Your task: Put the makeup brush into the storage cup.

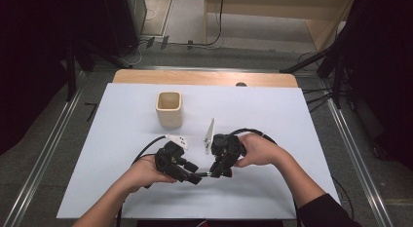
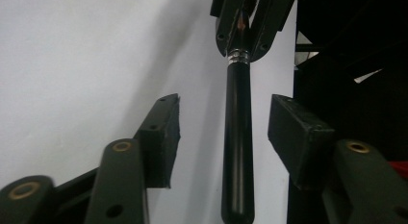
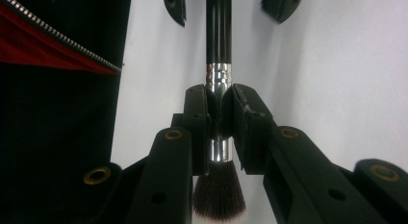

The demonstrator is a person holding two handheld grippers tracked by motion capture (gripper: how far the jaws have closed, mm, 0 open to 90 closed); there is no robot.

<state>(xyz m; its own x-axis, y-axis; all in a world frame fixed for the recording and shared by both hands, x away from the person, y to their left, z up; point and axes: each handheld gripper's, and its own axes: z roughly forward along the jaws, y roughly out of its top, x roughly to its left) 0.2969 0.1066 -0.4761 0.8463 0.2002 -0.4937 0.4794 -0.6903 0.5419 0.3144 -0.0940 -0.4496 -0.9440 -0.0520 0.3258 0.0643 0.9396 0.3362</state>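
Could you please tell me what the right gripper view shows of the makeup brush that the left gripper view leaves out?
Right gripper view alone: the brush's dark bristles, pale at the tips, and the right tool clamped on the silver ferrule just above them.

Left gripper view alone: the rounded butt end of the handle, lying between the left tool's pads with a gap on each side.

Shared: the black handle of the makeup brush over the white table, with the opposite tool at the far end.

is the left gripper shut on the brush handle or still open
Open. The left gripper has its pads either side of the brush handle, with gaps showing on both sides.
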